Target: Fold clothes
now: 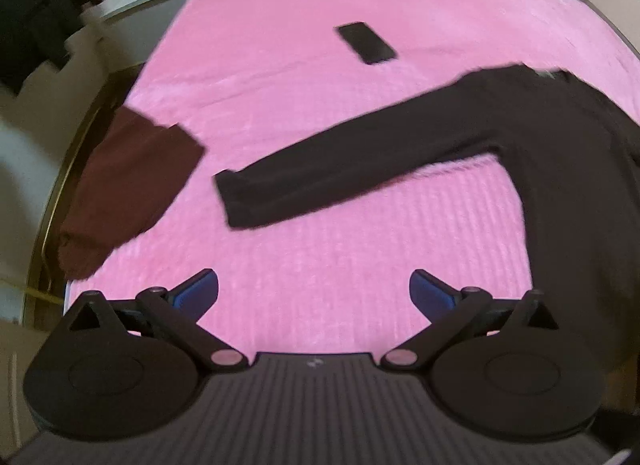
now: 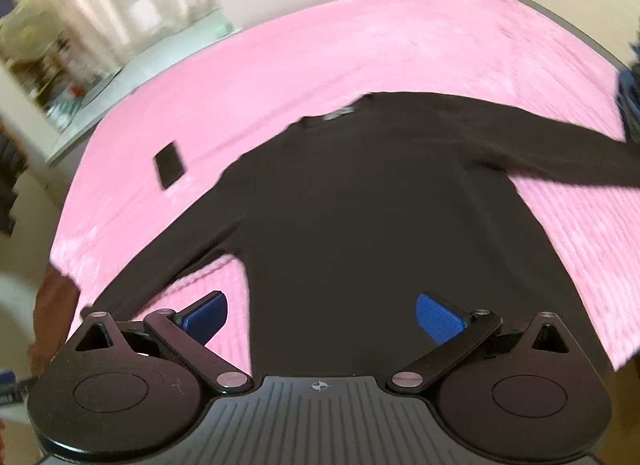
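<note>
Grey neck label [image 2: 334, 116] on black sweater [image 2: 360, 205], writing unreadable

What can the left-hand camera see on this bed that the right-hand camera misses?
Only the left wrist view shows the reddish-brown garment whole at the bed's edge, and the end of the black top's outstretched sleeve. Only the right wrist view shows the black top's whole body, its collar and its other sleeve. Both show the pink bedspread, the dark phone and open, empty grippers.

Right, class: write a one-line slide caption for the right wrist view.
Open right hand-held gripper above a dark long-sleeved top spread flat on a pink bedspread, phone beside it.
</note>
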### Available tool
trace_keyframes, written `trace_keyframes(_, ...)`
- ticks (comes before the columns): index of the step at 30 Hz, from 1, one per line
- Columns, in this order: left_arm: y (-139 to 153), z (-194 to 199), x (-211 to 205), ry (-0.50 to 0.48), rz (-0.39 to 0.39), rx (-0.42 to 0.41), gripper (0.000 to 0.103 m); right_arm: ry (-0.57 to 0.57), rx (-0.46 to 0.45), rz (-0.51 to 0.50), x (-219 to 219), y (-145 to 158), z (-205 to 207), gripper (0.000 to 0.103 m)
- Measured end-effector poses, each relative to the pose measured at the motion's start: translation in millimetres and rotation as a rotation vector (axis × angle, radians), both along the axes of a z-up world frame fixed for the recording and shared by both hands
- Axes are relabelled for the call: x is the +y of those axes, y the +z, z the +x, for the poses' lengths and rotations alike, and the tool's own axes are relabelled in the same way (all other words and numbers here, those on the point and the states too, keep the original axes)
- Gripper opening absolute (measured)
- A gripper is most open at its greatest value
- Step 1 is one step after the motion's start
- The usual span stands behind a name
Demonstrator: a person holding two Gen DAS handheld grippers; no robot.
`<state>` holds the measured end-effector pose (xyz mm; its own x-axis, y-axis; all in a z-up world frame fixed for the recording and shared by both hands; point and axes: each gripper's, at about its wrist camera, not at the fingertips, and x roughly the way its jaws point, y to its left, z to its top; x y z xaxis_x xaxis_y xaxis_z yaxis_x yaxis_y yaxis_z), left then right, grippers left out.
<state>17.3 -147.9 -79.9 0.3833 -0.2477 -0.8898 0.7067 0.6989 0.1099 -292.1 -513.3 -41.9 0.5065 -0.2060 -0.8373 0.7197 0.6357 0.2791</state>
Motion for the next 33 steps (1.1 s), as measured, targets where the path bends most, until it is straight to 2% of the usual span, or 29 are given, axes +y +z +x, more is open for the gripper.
trace_keyframes(5, 8.5, -4.7, 18.5, 0.075, 0.009, -0.030, 0.100, 0.079, 0.031, 0.037, -1.1, -20.3, 24.5, 0.103)
trace_keyframes(7, 9.4, -9.8, 21.3, 0.077, 0.022, -0.022, 0.100, 0.099, 0.041, 0.041, -2.5, -24.4, 32.7, 0.103)
trace_keyframes(11, 13.7, -20.1, 17.3, 0.077, 0.045, -0.029, 0.100, 0.182, 0.125, -0.003, 1.9, -26.9, 48.5, 0.103)
trace_keyframes(15, 21.7, -29.0, 5.7, 0.080, 0.025, -0.033, 0.100, 0.247, 0.174, -0.042, 6.9, -26.8, 51.8, 0.103)
trace_keyframes(24, 32.7, -40.6, -39.0, -0.017, -0.001, -0.053, 0.100, 0.232, 0.199, -0.049, 1.8, -22.5, 35.6, 0.103)
trace_keyframes(33, 27.1, -58.6, -66.6, -0.111, 0.016, -0.030, 0.100, 0.183, 0.288, -0.017, -0.6, -39.3, -7.9, 0.103)
